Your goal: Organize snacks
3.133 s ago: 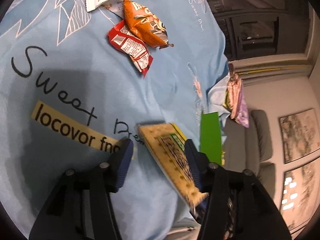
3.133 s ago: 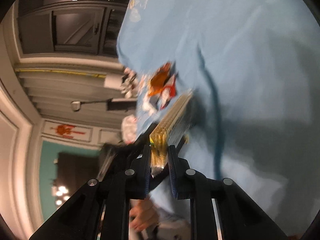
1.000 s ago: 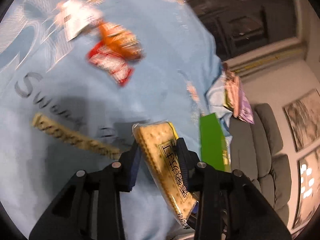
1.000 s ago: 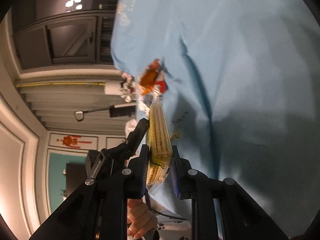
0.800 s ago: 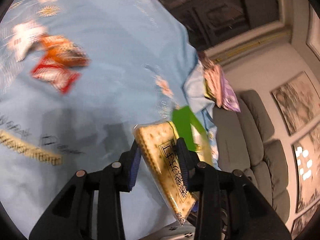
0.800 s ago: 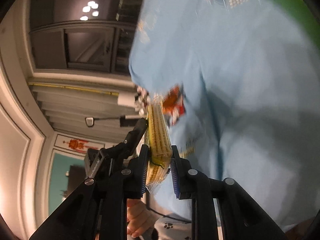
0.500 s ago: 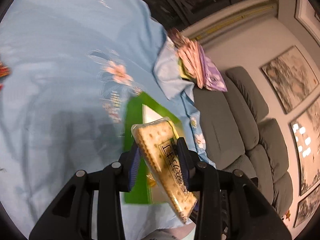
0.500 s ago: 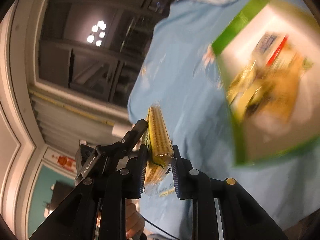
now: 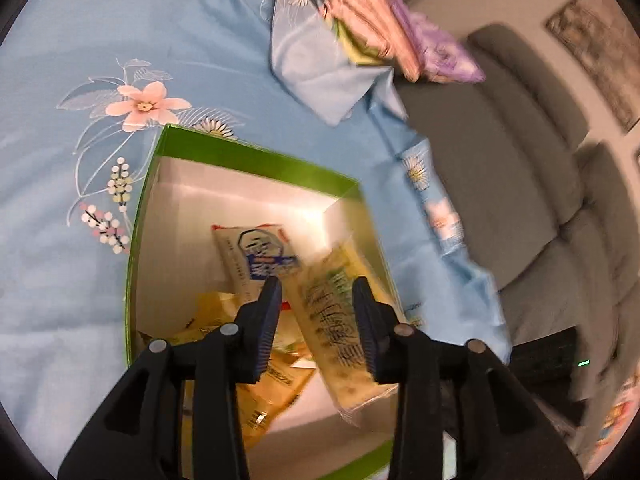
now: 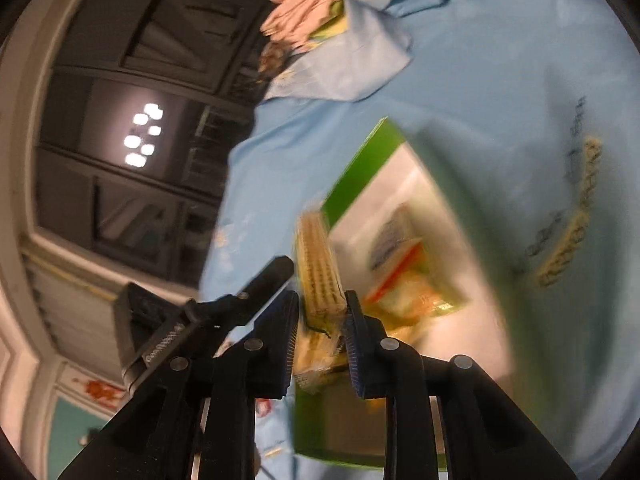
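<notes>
A green box with a white inside stands on the blue floral cloth and holds several snack packets. Directly above it is my left gripper, its jaws opening. A cracker pack, blurred, hangs loose between them, leaning on the right finger and dropping toward the box. My right gripper is shut on a second cracker pack, held edge-on just beside the box's green rim. The left gripper's black body shows to its left.
A heap of folded pink and purple cloth lies at the far edge of the table. Beyond the cloth's right edge is a grey sofa. A yellow printed strip marks the cloth to the right of the box.
Both grippers swung with their cracker packs from over the bare cloth to over the green box. The left jaws have widened, and the left pack has come loose between them.
</notes>
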Demonstrator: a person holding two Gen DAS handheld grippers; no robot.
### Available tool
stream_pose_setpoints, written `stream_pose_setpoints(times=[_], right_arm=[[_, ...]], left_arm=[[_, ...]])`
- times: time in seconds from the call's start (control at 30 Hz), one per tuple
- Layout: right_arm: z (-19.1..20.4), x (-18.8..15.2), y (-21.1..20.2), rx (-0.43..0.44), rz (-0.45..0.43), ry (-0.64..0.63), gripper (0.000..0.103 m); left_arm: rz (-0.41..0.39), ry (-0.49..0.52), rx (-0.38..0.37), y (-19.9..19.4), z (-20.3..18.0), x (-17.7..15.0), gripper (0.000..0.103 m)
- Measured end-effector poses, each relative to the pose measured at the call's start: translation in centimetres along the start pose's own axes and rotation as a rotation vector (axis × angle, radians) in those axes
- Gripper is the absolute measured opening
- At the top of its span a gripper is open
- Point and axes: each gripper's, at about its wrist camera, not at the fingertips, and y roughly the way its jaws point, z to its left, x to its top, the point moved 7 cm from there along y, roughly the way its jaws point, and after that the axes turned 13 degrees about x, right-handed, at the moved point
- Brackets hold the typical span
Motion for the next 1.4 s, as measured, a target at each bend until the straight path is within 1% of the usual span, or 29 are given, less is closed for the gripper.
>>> stream_pose_setpoints(times=[0.03, 0.07, 0.1, 0.13, 0.17, 0.2, 0.23, 0.27, 0.3, 0.33, 0.37, 0.43, 0.47, 0.5, 0.6, 0.67, 0.73, 0.8, 0.9, 0.97, 1.03, 1.07, 1.13, 1.2, 1.27, 1.33, 1.4], right_arm=[[-0.2, 0.0, -0.1, -0.003, -0.005, 0.017, 0.026], [-0.4, 0.2, -0.3, 0.011, -0.01, 0.028, 0.026], [-0.4, 0.3, -0.5, 0.028, -0.012, 0.029, 0.029], [-0.6, 0.4, -1.1, 0.036, -0.024, 0.035, 0.041], [-0.5, 0.5, -1.5, 0.042, -0.049, 0.04, 0.054], [-0.1, 0.4, -1.9, 0.073, -0.069, 0.038, 0.059], [0.4, 0.4, -2.1, 0.106, -0.077, 0.035, 0.071], [0.8, 0.1, -2.4, 0.13, -0.076, 0.033, 0.076], [1.3, -0.1, -2.6, 0.144, -0.08, 0.025, 0.084], [1.6, -0.3, -2.7, 0.137, -0.087, 0.014, 0.091], [2.0, -0.3, -2.6, 0.119, -0.093, 0.001, 0.095], [2.3, -0.9, -2.4, 0.047, -0.078, -0.019, 0.1], [2.6, -1.1, -2.1, 0.031, -0.067, -0.028, 0.1], [3.1, -1.6, -1.8, 0.044, -0.053, -0.037, 0.1], [5.3, -3.3, -0.3, 0.194, 0.024, -0.031, 0.1], [6.7, -4.5, 0.8, 0.234, 0.06, -0.039, 0.102], [8.4, -5.9, 2.0, 0.207, 0.079, -0.089, 0.102], [9.8, -7.6, 3.7, 0.163, 0.116, -0.153, 0.102], [11.9, -10.9, 6.4, 0.135, 0.205, -0.236, 0.102], [13.3, -13.7, 8.8, 0.116, 0.284, -0.301, 0.102], [14.0, -16.4, 11.5, 0.072, 0.36, -0.375, 0.102], [14.2, -17.8, 13.1, 0.035, 0.396, -0.407, 0.102], [14.0, -19.8, 15.4, -0.002, 0.432, -0.423, 0.102], [14.0, -21.8, 18.1, -0.004, 0.487, -0.423, 0.102], [13.9, -23.9, 21.7, -0.016, 0.565, -0.433, 0.102], [13.9, -25.4, 24.9, -0.059, 0.613, -0.485, 0.102], [14.1, -26.8, 28.0, -0.116, 0.654, -0.564, 0.102]], left_arm=[[0.007, 0.005, -0.006, 0.3, -0.1, -0.2, 0.054], [0.01, -0.004, -0.025, 0.3, -0.1, -0.5, 0.07], [0.007, -0.021, -0.041, 0.1, 0.0, -0.6, 0.079], [-0.006, -0.037, -0.052, -0.2, -0.1, -0.5, 0.091], [-0.03, -0.051, -0.052, -0.8, 0.2, -0.3, 0.1], [-0.076, -0.059, -0.037, -1.7, 0.5, 0.1, 0.102], [-0.116, -0.059, -0.02, -2.6, 0.8, 0.5, 0.102], [-0.155, -0.055, 0.002, -3.6, 1.3, 0.9, 0.103], [-0.194, -0.048, 0.023, -4.7, 1.9, 1.2, 0.103], [-0.229, -0.039, 0.035, -5.7, 2.4, 1.4, 0.103], [-0.26, -0.025, 0.046, -6.7, 3.0, 1.5, 0.103], [-0.321, 0.011, 0.099, -8.9, 4.9, 1.2, 0.103], [-0.345, 0.024, 0.121, -9.6, 5.8, 1.0, 0.103], [-0.377, 0.038, 0.146, -10.7, 7.1, 0.5, 0.103], [-0.42, 0.04, 0.191, -13.3, 10.9, -1.1, 0.103], [-0.434, 0.024, 0.208, -14.8, 13.5, -2.5, 0.103], [-0.457, -0.014, 0.237, -16.5, 16.7, -3.9, 0.103], [-0.505, -0.07, 0.295, -18.3, 20.2, -5.1, 0.103], [-0.562, -0.126, 0.396, -20.7, 24.8, -6.6, 0.103], [-0.573, -0.143, 0.438, -21.6, 27.0, -7.5, 0.103], [-0.583, -0.159, 0.478, -22.5, 29.2, -8.6, 0.103], [-0.586, -0.165, 0.496, -22.7, 29.9, -8.9, 0.103], [-0.582, -0.177, 0.537, -23.2, 31.6, -9.6, 0.103], [-0.576, -0.193, 0.554, -23.7, 33.0, -10.5, 0.103], [-0.565, -0.216, 0.552, -24.2, 34.2, -11.2, 0.103], [-0.562, -0.258, 0.546, -25.0, 35.2, -12.2, 0.103], [-0.556, -0.315, 0.527, -25.8, 36.7, -12.9, 0.103]])
